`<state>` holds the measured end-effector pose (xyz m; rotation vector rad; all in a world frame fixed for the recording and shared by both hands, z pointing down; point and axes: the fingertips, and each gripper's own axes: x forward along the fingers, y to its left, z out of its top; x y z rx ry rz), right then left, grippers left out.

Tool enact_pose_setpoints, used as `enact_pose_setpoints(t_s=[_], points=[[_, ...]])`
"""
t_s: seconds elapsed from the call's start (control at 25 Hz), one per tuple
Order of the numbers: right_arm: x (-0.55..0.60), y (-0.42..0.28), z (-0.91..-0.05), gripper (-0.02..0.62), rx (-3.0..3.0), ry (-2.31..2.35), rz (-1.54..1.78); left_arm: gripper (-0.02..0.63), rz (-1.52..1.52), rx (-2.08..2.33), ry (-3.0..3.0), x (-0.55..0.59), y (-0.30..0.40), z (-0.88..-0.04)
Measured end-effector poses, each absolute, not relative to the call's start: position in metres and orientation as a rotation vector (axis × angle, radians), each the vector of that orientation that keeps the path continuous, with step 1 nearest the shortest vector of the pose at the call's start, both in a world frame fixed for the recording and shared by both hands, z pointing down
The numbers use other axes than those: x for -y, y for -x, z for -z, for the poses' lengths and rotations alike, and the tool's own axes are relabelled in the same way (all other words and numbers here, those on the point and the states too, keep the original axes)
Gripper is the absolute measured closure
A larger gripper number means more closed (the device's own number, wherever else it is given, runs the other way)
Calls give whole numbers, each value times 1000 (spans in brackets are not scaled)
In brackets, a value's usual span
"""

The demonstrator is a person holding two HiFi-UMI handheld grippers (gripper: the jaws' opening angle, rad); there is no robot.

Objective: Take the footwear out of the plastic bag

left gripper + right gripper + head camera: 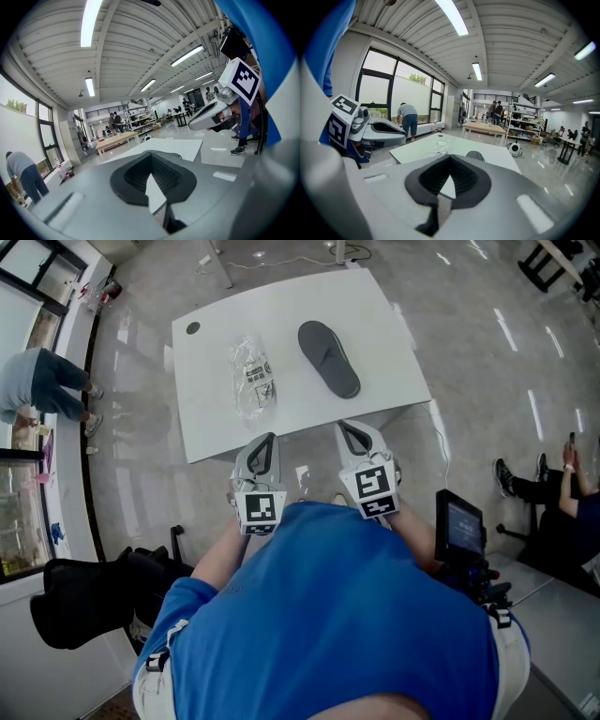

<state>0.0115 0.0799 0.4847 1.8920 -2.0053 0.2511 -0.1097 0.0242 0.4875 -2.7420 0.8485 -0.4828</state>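
On the white table (375,324) a dark grey slipper (328,357) lies bare, right of a crumpled clear plastic bag (253,376) that looks empty. Both grippers hover off the table's near edge, close to my chest, touching nothing. My left gripper (266,439) is shut and points toward the bag. My right gripper (348,427) is shut and points toward the slipper's heel. In the left gripper view the shut jaws (151,164) face the table (178,146), with the right gripper (211,115) alongside. The right gripper view shows its shut jaws (450,161), the bag (438,149) and the slipper (474,155).
A small dark disc (192,328) sits at the table's far left corner. A person (42,385) bends by the windows at left, another sits at right (553,493). A black chair (84,601) stands at lower left, a screen device (459,531) at my right hip.
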Motion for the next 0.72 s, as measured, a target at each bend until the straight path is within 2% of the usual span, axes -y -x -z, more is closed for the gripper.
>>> enact_pose_setpoints(t_s=[0.72], points=[[-82, -7, -485, 592, 1999, -1883, -229, 599, 412, -790, 2715, -36, 105, -487]])
